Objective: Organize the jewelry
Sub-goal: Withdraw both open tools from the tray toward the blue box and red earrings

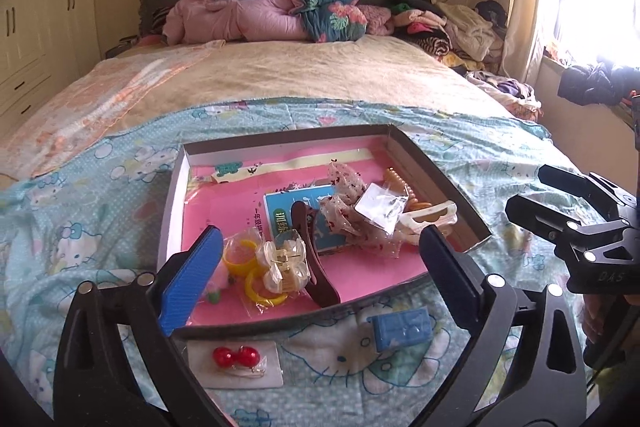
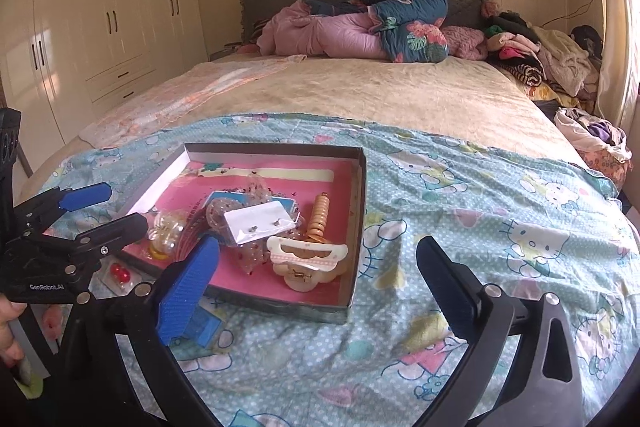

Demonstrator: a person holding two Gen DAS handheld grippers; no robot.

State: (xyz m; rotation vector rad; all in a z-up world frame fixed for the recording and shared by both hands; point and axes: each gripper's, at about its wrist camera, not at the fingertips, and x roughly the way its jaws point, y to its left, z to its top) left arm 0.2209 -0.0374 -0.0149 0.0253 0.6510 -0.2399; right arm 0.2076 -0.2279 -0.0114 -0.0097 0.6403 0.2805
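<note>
A: Where is the jewelry?
B: Heaped in a shallow box point(image 1: 404, 143) on the bed point(image 1: 280, 75) (pink lining).
A: The tools?
B: Left tool point(image 1: 320, 259) and right tool point(image 2: 320, 267) gape wide, empty.

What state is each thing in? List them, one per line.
left tool: open, empty
right tool: open, empty
box: lidless, holding clips and packets
brown hair clip: lying in the box
red earrings: on a card, outside the box
blue case: shut, outside the box
</note>
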